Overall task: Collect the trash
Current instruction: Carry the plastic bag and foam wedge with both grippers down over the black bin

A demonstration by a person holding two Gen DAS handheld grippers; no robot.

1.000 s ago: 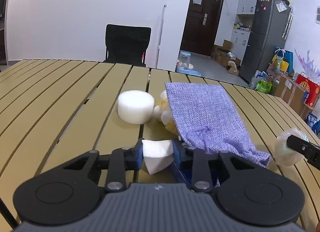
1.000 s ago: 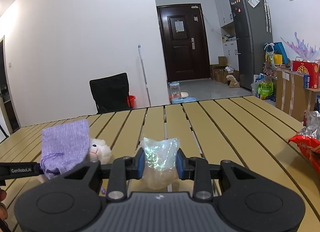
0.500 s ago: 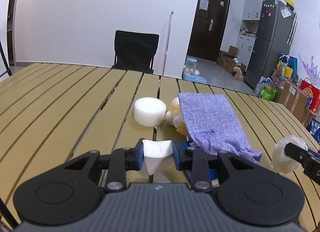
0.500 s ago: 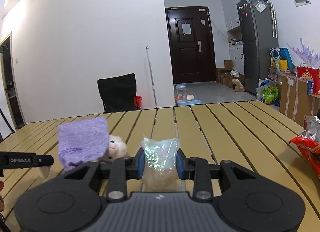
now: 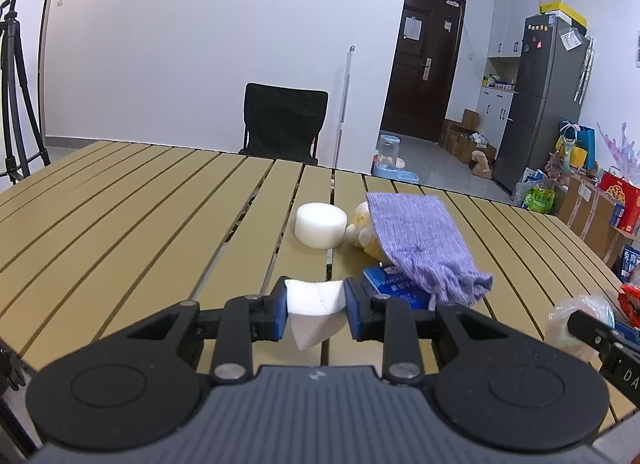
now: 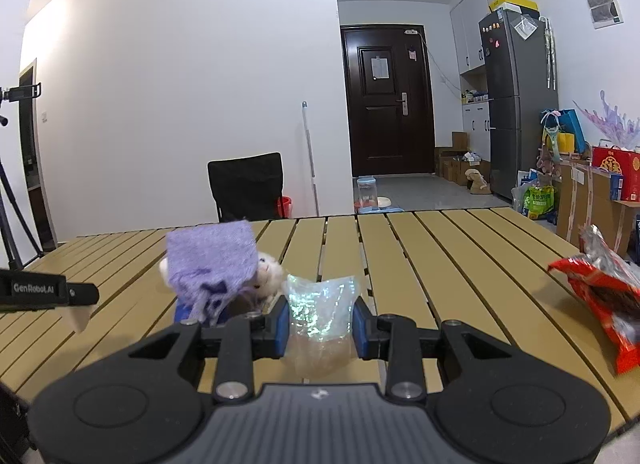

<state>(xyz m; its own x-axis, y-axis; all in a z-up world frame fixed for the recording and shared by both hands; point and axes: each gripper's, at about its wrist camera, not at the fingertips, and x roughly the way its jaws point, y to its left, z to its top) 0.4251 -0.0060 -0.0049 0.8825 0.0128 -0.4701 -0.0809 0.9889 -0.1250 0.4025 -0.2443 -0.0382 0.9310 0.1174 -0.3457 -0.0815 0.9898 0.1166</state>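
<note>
So we've got the slatted table (image 5: 120,224) wide open on our left side, nothing on those slats out to the far edge by the black chair (image 5: 284,124). The clutter sits mid-table: a white foam puck (image 5: 321,224), a purple cloth pouch (image 5: 420,240) draped over a plush toy (image 6: 267,276) and a blue box (image 5: 394,288), all touching or just beside each other. On our right a red snack wrapper (image 6: 604,300) lies near the table's right edge.

Our left gripper (image 5: 316,307) is pinched closed on a white tissue wad (image 5: 314,306), held between the blue pads above the slats. Our right gripper (image 6: 320,322) is clamped the same way on a clear crinkly plastic bag (image 6: 320,312), sitting right between the jaws, just right of the pouch pile.
</note>
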